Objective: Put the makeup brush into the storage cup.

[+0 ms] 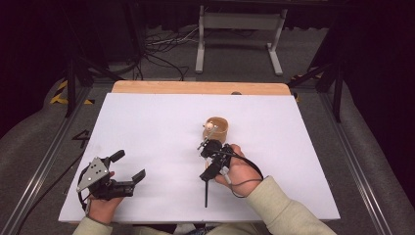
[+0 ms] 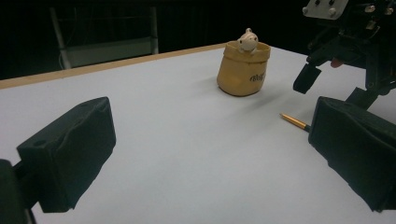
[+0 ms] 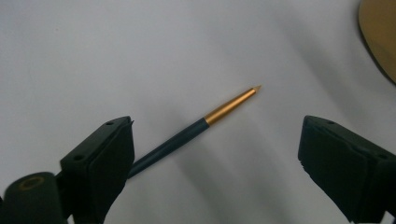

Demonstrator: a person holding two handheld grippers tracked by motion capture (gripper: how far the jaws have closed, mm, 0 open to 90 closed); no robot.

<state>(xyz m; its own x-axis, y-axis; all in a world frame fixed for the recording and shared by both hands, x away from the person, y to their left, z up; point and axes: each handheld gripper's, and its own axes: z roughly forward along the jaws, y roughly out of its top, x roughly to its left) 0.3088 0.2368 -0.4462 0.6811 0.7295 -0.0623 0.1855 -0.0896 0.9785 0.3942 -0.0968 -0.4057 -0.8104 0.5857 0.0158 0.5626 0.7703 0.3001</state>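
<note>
A slim pen [image 3: 205, 123] with a dark blue barrel and a gold tip lies flat on the white table top [image 1: 147, 127]. My right gripper [image 3: 219, 137] hovers just over it, open, with a jaw on each side of the pen and neither pad touching it. From the high view the right gripper [image 1: 205, 160] is near the table's middle, and the pen's barrel [image 1: 206, 193] sticks out toward the front edge. Just beyond stands a tan sack-shaped pot [image 1: 216, 128] with a small white figure [image 2: 246, 40] on its rim. My left gripper [image 1: 129, 165] rests open and holds nothing at the front left.
A wooden strip [image 1: 195, 88] runs along the table's far edge. Beyond it are a white metal stand [image 1: 240, 29] and loose cables [image 1: 161, 54] on the floor. Bare white surface [image 2: 177, 130] lies between the left gripper and the pot [image 2: 243, 70].
</note>
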